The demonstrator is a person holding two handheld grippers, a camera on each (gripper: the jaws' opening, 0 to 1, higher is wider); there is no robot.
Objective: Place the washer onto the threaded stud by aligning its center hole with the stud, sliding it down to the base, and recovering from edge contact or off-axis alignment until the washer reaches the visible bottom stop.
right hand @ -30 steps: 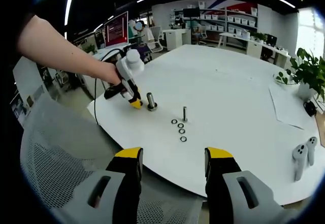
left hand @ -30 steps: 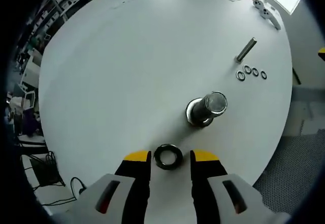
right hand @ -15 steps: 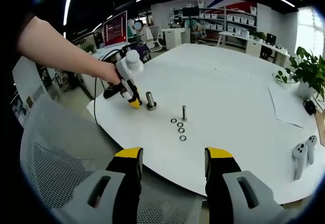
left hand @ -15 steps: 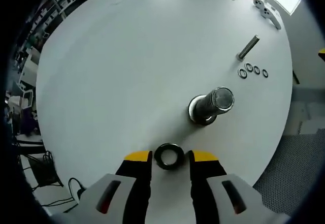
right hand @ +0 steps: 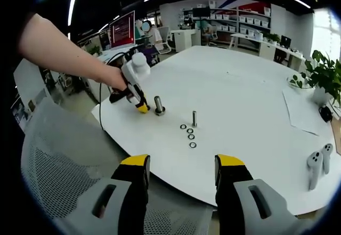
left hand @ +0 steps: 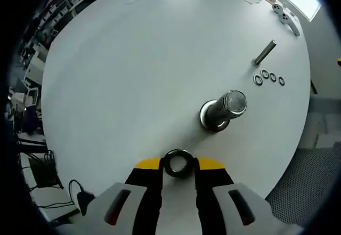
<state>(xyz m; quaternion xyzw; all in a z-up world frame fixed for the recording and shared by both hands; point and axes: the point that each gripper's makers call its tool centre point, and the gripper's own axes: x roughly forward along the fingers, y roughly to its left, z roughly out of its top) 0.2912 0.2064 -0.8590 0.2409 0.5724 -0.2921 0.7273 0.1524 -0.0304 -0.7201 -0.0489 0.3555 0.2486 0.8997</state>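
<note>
The left gripper (left hand: 178,164), with yellow-tipped black jaws, has its jaws drawn in against the two sides of the dark metal ring washer (left hand: 178,163), which lies flat on the round white table (left hand: 128,64) near its near edge; the pinch looks made or all but made, though the washer has not left the surface. Just beyond it, a little to the right, stands the thick silvery threaded stud (left hand: 226,108) on its wider round base, apart from the washer. To do this step well, the squeeze should sit evenly across the ring's outer rim so the washer lifts level rather than tipping, and its hole should stay unblocked by the jaws for threading over the stud's flat top. Further right lie a slim grey metal bolt (left hand: 264,52) and a row of four small steel rings (left hand: 269,78), well clear of the path from washer to stud. The table edge runs close behind the gripper, so a slip toward the near side could send the washer off; the open white surface to the left and far side gives ample room. The right gripper (right hand: 181,173) hangs with jaws spread wide and empty, off the table's near edge above a grey mesh chair (right hand: 69,165).
</note>
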